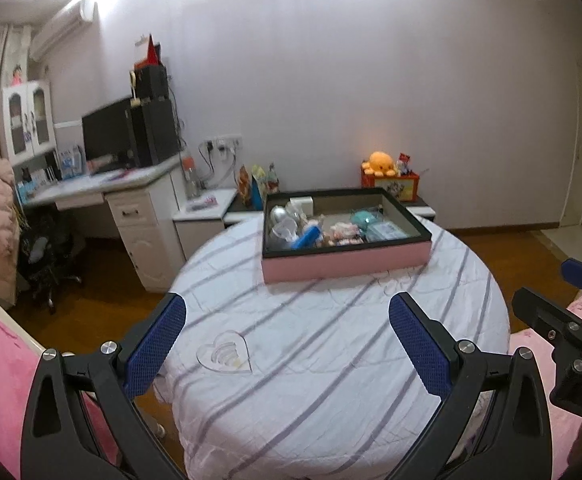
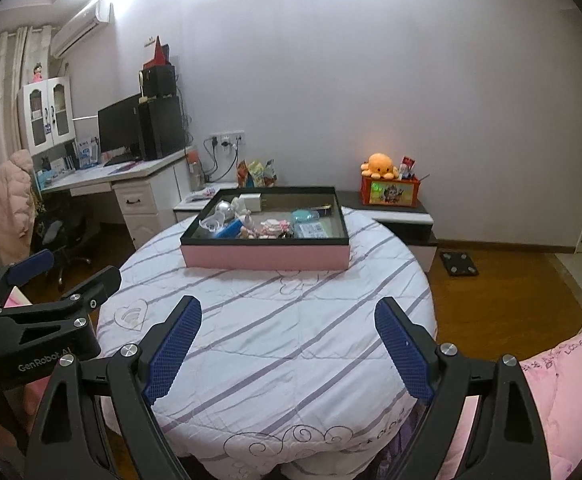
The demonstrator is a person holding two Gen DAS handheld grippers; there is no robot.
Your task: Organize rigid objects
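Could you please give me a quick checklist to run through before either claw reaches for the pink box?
1. Left claw open and empty: ok.
2. Right claw open and empty: ok.
3. Pink box resting flat on the striped round table: ok.
4. Cloth between the claws and the box free of obstacles: ok; only the clear heart-shaped dish lies near the left claw, off to the side.
5. Items in the box easy to single out: cannot tell; they are small and crowded at its left end.
6. Claws apart from each other: ok.
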